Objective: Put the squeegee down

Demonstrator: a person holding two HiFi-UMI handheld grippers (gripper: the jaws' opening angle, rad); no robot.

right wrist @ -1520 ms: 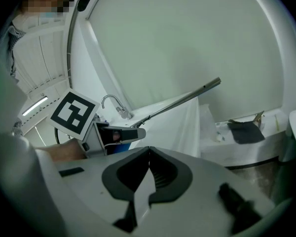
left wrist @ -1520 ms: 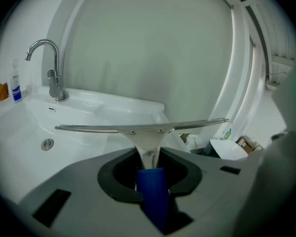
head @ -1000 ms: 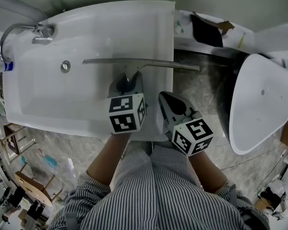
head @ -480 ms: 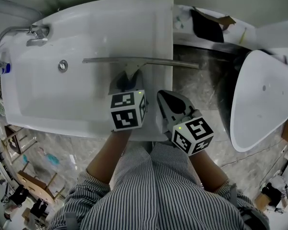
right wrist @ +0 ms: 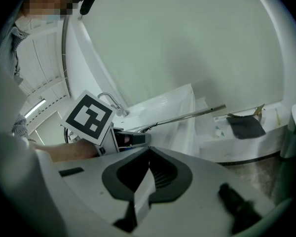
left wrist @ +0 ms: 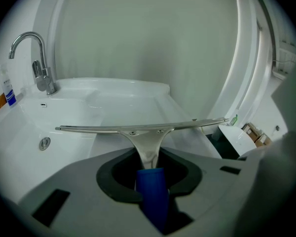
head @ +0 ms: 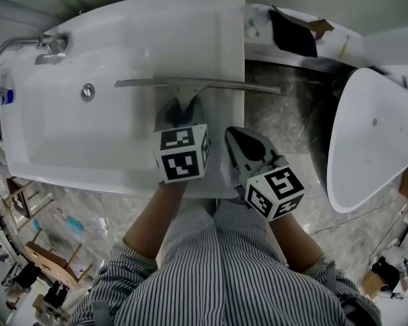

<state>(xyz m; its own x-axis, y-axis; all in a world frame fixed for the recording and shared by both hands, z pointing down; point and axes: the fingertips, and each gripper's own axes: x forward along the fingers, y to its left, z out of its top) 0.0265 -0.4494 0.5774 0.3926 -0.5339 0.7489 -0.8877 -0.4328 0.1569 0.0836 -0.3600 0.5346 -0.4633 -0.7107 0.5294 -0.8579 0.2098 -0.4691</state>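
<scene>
A: Head view checked. State of the left gripper [head: 180, 113]?

B: Pinching the squeegee [head: 197, 84] by its blue handle [left wrist: 150, 184], jaws tight on both sides.

A: Whereabouts of the squeegee?

B: Over the right part of the white sink [head: 122, 26], metal blade crosswise and roughly level, right end poking past the sink's right edge. Touching the basin or not: cannot tell.

A: And the right gripper [head: 235, 136]?

B: Pressed together, nothing between the jaws. Sits just beside the left one, near the sink's front right corner, apart from the squeegee.

A: Anything else around?

B: Chrome faucet [head: 27, 46] at the sink's far left; white oval fixture [head: 370, 141] well off to the right.
</scene>
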